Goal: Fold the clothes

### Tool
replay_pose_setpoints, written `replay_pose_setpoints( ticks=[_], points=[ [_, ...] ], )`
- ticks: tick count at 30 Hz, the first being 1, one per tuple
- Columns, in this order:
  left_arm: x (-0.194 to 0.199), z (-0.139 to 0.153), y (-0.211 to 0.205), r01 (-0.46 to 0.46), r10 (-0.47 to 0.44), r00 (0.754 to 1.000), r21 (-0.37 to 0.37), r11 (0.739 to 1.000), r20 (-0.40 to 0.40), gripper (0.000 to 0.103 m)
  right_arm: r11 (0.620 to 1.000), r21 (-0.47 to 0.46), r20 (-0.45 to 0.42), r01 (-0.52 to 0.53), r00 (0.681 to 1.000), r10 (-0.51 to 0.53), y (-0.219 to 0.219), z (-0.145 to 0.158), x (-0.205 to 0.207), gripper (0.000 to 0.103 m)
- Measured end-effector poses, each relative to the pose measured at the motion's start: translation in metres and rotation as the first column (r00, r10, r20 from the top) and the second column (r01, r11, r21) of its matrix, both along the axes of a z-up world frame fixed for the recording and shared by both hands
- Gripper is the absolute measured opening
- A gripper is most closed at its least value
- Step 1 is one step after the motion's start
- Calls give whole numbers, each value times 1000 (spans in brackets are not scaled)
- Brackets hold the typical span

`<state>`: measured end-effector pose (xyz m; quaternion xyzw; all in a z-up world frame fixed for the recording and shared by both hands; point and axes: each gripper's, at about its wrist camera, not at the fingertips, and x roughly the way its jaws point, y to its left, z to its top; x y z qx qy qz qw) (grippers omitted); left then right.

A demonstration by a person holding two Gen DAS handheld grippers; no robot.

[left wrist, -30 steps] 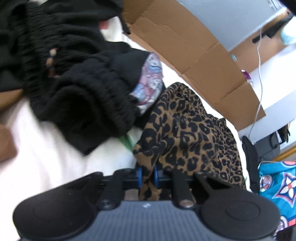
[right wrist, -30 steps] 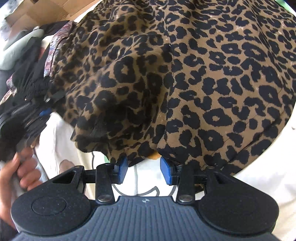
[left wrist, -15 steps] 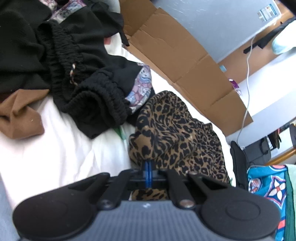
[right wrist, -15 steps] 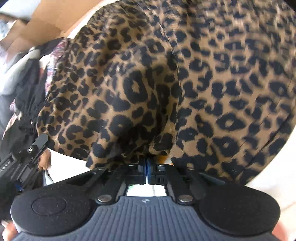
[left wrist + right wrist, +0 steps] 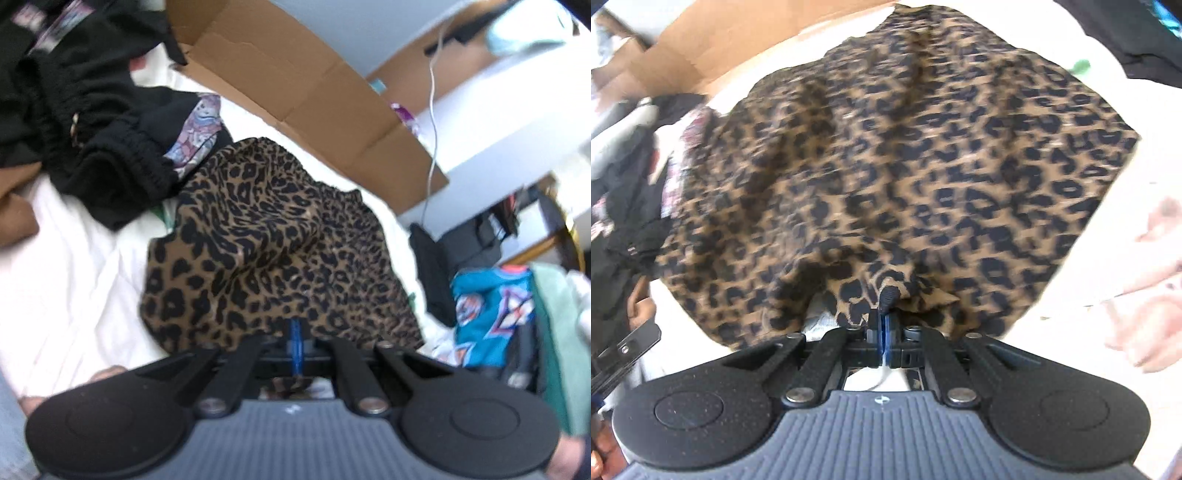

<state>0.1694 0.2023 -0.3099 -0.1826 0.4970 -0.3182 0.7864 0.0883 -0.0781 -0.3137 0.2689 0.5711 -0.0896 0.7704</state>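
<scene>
White bedding (image 5: 66, 280) strewn with clothes. Your left gripper (image 5: 295, 343) and right gripper (image 5: 884, 325) each pinch the near hem of the leopard-print garment (image 5: 273, 251), jaws clamped. Step: picking up. Next, you likely spread it flat for folding.

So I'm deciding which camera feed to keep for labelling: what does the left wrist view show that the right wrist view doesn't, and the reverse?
Only the left wrist view shows the brown garment, the white cable and the turquoise patterned cloth.

Only the right wrist view shows the left gripper's body from outside at the frame's left edge, and a green speck on the sheet.

Both show the leopard-print garment pinched in a shut gripper, left gripper and right gripper, plus the cardboard, black clothes and white sheet.
</scene>
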Motion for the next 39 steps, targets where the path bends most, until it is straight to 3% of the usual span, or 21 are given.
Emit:
replay_pose_setpoints(
  ticks=[3,7,11,13,22,26,28,29,33,39],
  points=[
    [7,-5,11,-51,51,999,51,997,11,3,999,-40,-17,10,1000,-10,-7,6,-5,4],
    [16,-8,29,-124,119,992,124,984,51,14,998,-65,-2,8,1000,-8,-11,21,-20,28],
    [25,-19,36,-144,131,988,191,971,76,48,1000,20,37,-8,999,7,-8,24,-26,31],
    [29,-28,36,-139,125,989,214,967,76,48,996,89,41,-21,999,17,-3,19,-24,41],
    [47,-58,15,-57,31,993,237,970,113,46,954,296,32,-43,999,35,50,-22,-8,48],
    [53,-66,1,4,-29,994,225,974,107,19,945,323,33,-43,999,34,68,-26,-1,48],
    [53,-68,-1,15,-38,994,214,977,104,13,944,328,39,-43,999,32,72,-24,3,49],
    [52,-67,-1,14,-35,994,198,980,103,7,944,327,41,-43,999,31,73,-23,5,49],
    [42,-54,11,-19,4,994,143,989,105,3,952,304,10,-20,1000,18,72,-27,11,49],
    [19,-14,30,-45,42,995,35,998,86,2,918,396,0,10,1000,-11,68,-38,6,49]
  ],
)
